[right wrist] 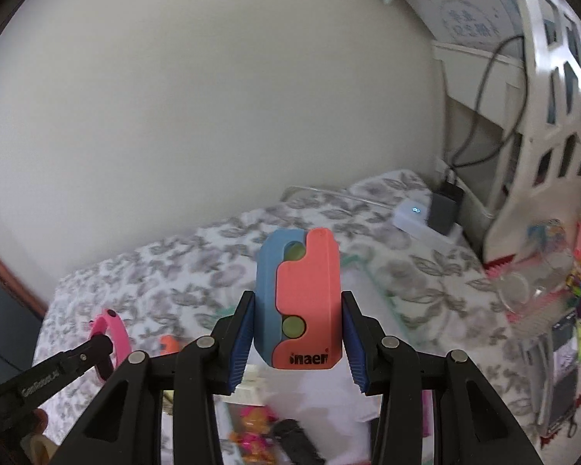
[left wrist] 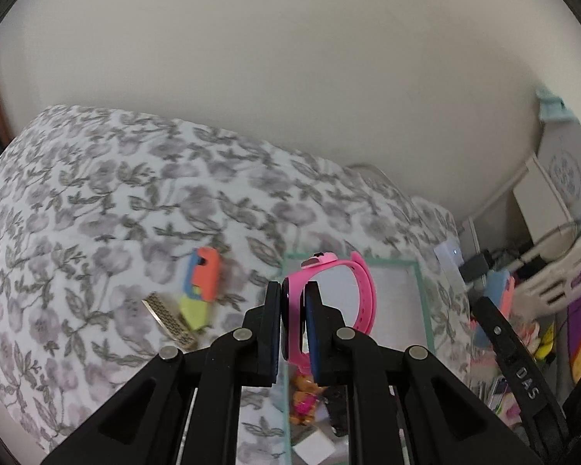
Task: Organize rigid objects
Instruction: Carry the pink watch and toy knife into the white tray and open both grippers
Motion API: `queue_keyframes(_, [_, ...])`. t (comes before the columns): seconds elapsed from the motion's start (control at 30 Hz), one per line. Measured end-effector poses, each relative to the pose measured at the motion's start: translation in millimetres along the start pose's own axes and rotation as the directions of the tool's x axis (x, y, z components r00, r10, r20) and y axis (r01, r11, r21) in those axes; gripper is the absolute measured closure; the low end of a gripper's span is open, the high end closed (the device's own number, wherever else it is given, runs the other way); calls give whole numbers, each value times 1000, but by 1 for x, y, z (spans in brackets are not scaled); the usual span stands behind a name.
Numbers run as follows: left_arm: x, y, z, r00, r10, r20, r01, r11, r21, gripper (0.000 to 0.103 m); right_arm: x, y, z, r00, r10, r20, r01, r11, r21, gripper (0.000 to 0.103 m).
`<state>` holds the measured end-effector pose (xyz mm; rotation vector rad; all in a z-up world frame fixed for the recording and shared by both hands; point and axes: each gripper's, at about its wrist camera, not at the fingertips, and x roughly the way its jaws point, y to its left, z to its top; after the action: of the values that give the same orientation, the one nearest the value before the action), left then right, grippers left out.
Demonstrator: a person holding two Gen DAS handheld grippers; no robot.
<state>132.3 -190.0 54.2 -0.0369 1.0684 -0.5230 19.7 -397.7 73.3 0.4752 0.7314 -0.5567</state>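
In the left wrist view my left gripper [left wrist: 293, 290] is shut on a pink wristwatch [left wrist: 362, 290], its dark face pinched between the pads and the strap looping out to the right. It hangs over a green-rimmed tray [left wrist: 422, 298] on the flowered bedspread [left wrist: 97, 201]. In the right wrist view my right gripper [right wrist: 297, 295] is shut on an orange and blue plastic block [right wrist: 310, 302], held upright above the same tray [right wrist: 383, 290]. Low at the left there, the left gripper [right wrist: 100, 345] shows with the watch [right wrist: 116, 333]. Each gripper is raised off the bed.
A second orange, blue and yellow block [left wrist: 201, 286] and a flat metal grid piece [left wrist: 169, 319] lie on the bed left of the tray. A toy figure [right wrist: 251, 430] and a black item [right wrist: 298, 441] lie below. A power strip [right wrist: 426, 217], white shelf [right wrist: 542, 116] and clutter stand right.
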Motion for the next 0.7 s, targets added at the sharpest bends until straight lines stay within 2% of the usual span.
queue_keyframes(0.37, [42,-54,-20,994,27,-102,-15,993,121,91,22,-20,-5,994,-97,-52,97,995,0,58])
queue_keyframes(0.53, [61,-60,-28,988,56,-142,-35,988,148,91,56,-30,-19,979,-134,-154,134,991,-8,58])
queue_keyframes(0.7, [77,-62,-35,981,79,-177,-50,986,162,91,75,-40,-30,965,-164,-203,166,986,-10,58])
